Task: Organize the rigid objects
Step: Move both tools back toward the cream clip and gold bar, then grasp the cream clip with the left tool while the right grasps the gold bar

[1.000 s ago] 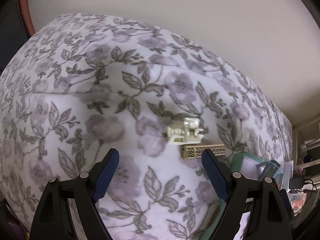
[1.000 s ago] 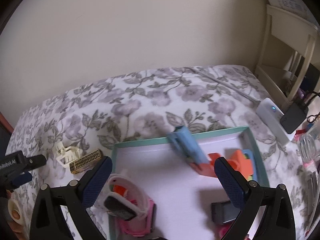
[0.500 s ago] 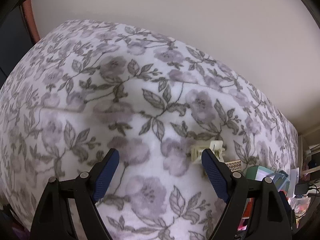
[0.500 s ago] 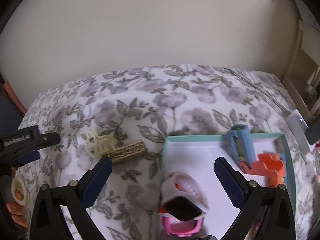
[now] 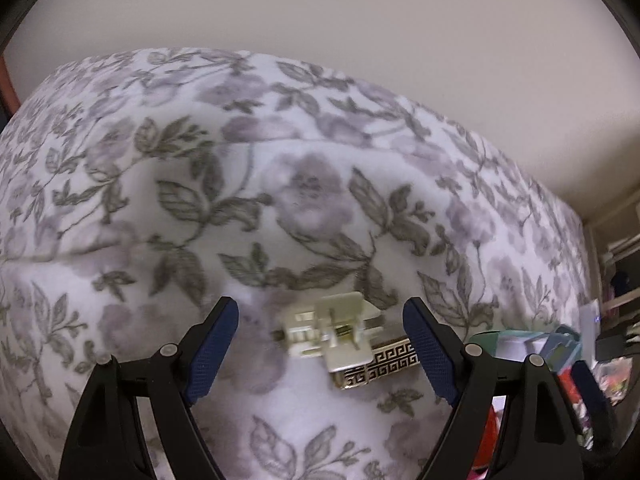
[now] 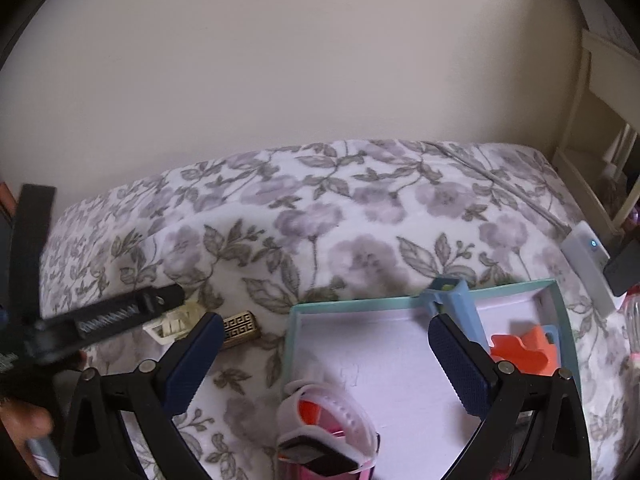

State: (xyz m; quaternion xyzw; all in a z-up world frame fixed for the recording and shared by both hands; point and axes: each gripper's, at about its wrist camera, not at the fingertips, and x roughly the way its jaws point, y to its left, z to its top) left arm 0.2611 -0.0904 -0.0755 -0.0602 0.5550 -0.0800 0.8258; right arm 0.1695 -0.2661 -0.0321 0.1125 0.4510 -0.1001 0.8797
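A cream claw hair clip (image 5: 328,330) lies on the flowered bedspread (image 5: 280,200), partly over a gold barrette with a key pattern (image 5: 380,364). My left gripper (image 5: 322,344) is open and straddles the clip, its pads apart from it on both sides. From the right wrist, the same clip (image 6: 172,326) and barrette (image 6: 239,328) sit left of a teal-rimmed tray (image 6: 296,320), with the left gripper's black frame (image 6: 100,320) over the clip. My right gripper (image 6: 324,360) hangs open above the tray with nothing between its fingers. Inside the tray are a white-strapped watch (image 6: 328,420), a blue clip (image 6: 452,300) and an orange piece (image 6: 524,350).
A wall runs behind the bed. A white device with a blue light (image 6: 586,256) and a dark phone-like slab (image 6: 624,268) lie at the bed's right edge, beside cream shelving (image 6: 592,120). A hand (image 6: 24,420) shows at lower left.
My left gripper has shifted right and sunk, so the cream clip now sits between its fingers instead of beside the right one. The right gripper's view swung slightly, the tray drifting right again.
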